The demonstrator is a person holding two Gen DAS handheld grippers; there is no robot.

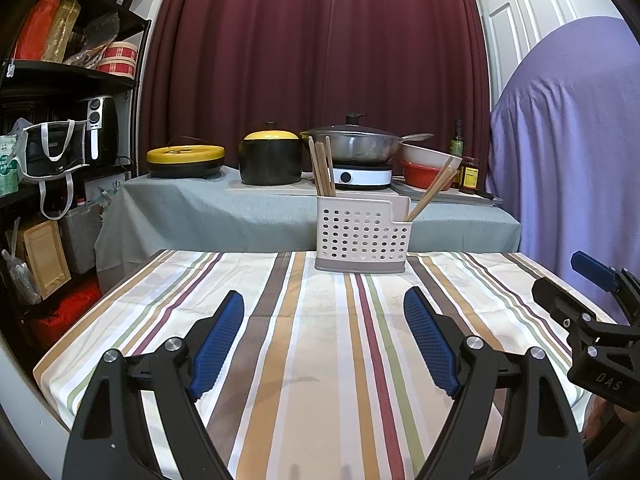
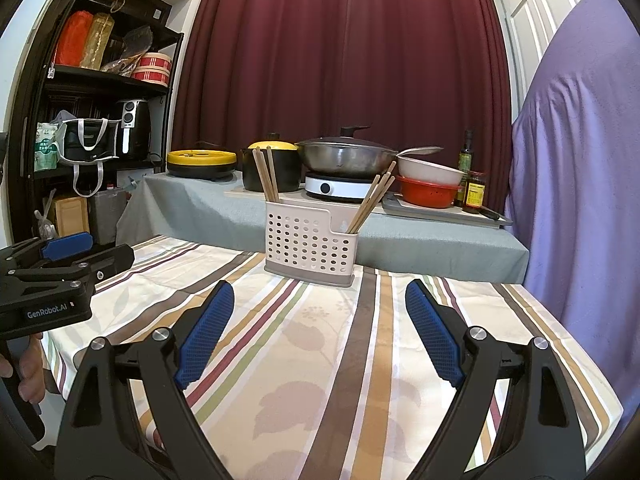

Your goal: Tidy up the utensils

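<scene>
A pale perforated utensil holder (image 1: 362, 236) (image 2: 310, 246) with a grey base stands at the far edge of the striped tablecloth (image 1: 320, 380) (image 2: 320, 360). Wooden chopsticks (image 1: 322, 168) (image 2: 266, 176) stand upright in its tall left compartment. More chopsticks (image 1: 430, 194) (image 2: 372, 200) lean rightward out of its low right compartment. My left gripper (image 1: 324, 296) hovers open over the cloth, short of the holder, with nothing between its blue pads. My right gripper (image 2: 320, 288) is likewise open and holds nothing. Each gripper shows at the edge of the other's view, and a hand (image 2: 28, 364) grips the left one's handle.
Behind the table a grey-clothed counter (image 1: 200, 208) carries a yellow-lidded pot (image 1: 271, 158), a wok on a cooker (image 1: 356, 148), bowls and bottles. A black shelf unit (image 1: 60, 120) fills the left; a purple-draped shape (image 1: 568, 152) bounds the right. A maroon curtain hangs behind.
</scene>
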